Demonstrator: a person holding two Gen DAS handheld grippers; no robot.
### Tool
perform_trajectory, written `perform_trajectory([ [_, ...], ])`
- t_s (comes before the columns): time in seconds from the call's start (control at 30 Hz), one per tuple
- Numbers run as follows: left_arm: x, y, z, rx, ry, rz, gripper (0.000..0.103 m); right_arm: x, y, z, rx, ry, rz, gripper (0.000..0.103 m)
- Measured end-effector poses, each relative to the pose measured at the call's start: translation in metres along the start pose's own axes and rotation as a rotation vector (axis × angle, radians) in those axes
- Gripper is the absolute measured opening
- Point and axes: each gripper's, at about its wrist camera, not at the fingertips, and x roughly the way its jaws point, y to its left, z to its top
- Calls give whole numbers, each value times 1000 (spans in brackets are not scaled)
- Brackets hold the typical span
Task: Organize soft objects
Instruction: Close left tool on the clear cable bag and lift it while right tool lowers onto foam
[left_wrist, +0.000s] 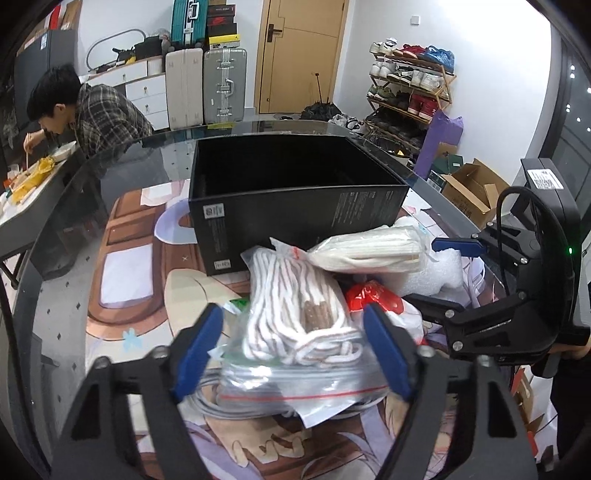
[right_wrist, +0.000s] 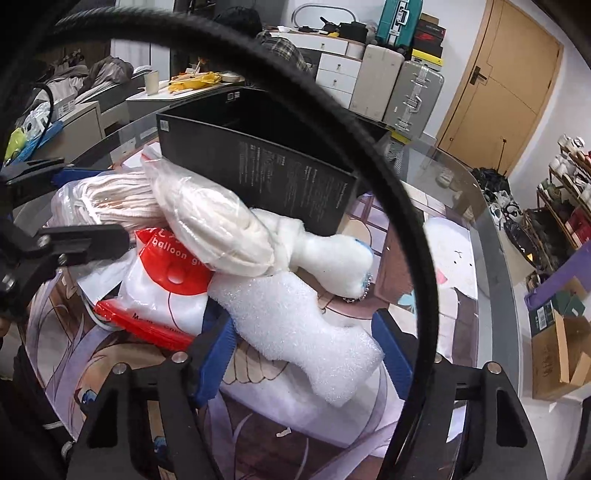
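The pile of soft things lies on the glass-topped counter (left_wrist: 66, 291), pressed up against the near wall of an open black box (left_wrist: 295, 206). Bare counter stretches to the left of the pile and beyond the box toward the curved far edge; to the right the edge runs close.

The left tongs (left_wrist: 291, 343) straddle a clear bag of white rope (left_wrist: 295, 310), blue pads either side of it and not visibly pressing, so released. The bag's long axis runs away from the camera, toward the box.

The right tongs (right_wrist: 306, 354) stand around a white foam piece (right_wrist: 295, 325), jaws apart and not squeezing it. The foam runs diagonally, from upper left to lower right (a thick black cable (right_wrist: 369, 155) arcs across this view). A second rope bag (right_wrist: 214, 225) lies across the pile on top of a red-and-white balloon packet (right_wrist: 166, 273).
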Motion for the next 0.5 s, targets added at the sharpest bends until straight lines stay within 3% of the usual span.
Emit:
perform_trajectory([
  [0.07,0,3,-1,-17,3,-14,60,-2,1,0,-10,-5,-5,71],
  [0.5,-21,9,-5,-25,-41,-35,42,-25,5,-13,-18,-46,-7,69],
])
